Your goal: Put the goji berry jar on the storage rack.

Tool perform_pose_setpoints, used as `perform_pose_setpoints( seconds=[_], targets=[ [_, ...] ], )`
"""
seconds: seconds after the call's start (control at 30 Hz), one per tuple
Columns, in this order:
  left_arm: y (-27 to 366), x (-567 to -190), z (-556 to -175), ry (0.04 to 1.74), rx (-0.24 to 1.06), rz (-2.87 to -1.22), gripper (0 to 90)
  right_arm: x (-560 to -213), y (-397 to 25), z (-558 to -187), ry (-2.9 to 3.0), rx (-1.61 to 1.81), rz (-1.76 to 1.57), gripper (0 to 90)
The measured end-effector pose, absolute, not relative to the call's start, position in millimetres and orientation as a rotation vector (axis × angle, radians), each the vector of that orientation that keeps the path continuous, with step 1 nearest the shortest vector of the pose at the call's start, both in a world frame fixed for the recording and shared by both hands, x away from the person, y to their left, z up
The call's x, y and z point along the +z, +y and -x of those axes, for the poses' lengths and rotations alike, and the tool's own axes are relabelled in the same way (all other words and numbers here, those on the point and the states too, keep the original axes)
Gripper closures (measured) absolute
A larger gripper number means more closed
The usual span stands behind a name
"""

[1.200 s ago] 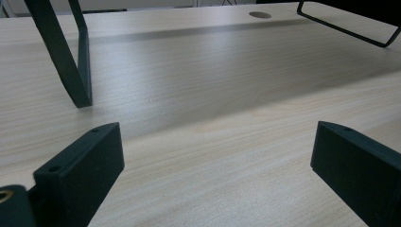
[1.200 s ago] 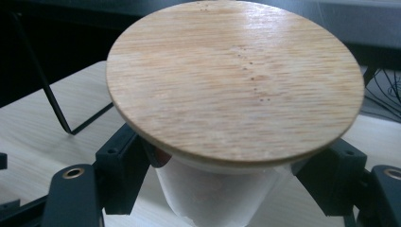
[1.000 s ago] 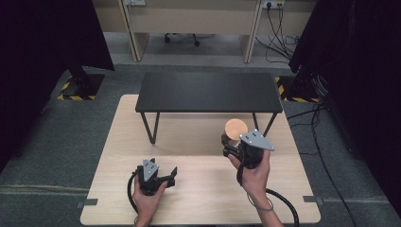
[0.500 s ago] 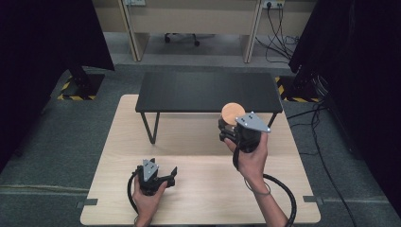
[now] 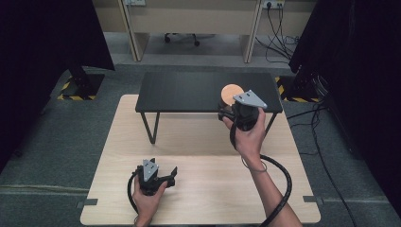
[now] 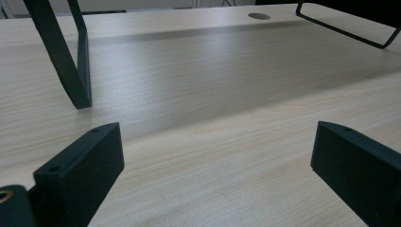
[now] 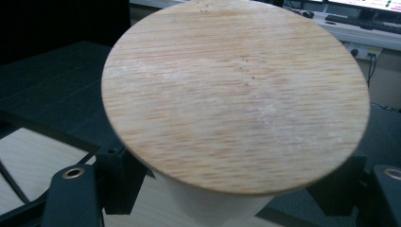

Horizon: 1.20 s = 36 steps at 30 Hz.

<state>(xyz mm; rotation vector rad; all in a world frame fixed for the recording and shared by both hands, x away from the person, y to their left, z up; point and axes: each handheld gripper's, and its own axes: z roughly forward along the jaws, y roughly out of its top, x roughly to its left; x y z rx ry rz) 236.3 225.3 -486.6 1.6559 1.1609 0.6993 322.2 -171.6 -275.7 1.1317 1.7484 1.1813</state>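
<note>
The step in hand looks like a carry: the right claw (image 5: 230, 105) is clamped on a white cylindrical container with a round bamboo lid (image 7: 235, 94), one jaw at each side of its body just under the lid. In the high view the container hangs above the right front edge of the low black metal shelf (image 5: 189, 92). Next it likely calls for a level lowering onto that shelf before letting go. The left claw (image 6: 213, 156) rests with jaws apart and empty on the pale wooden worktop (image 5: 203, 198).
</note>
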Motion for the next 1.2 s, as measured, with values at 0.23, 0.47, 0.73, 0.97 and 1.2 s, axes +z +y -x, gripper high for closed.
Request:
perform_pose_setpoints(
  seconds=[0.23,0.47,0.73,0.97,1.2],
  targets=[
    [225,-487,-236,1.160,0.698,-1.655,2.6,-271,-168,-346,1.760,1.154,-1.168,25.7],
    [226,-487,-236,1.160,0.697,-1.655,2.7,-271,-165,-363,1.780,1.142,-1.201,25.8],
    [226,-487,-237,1.159,0.696,-1.655,2.7,-274,-162,-373,1.793,1.127,-1.210,25.7],
    [226,-487,-237,1.159,0.696,-1.653,2.7,-280,-167,-385,1.784,1.177,-1.249,25.7],
    [226,-487,-237,1.158,0.696,-1.656,2.6,-287,-167,-388,1.760,1.197,-1.240,25.8]
  ],
)
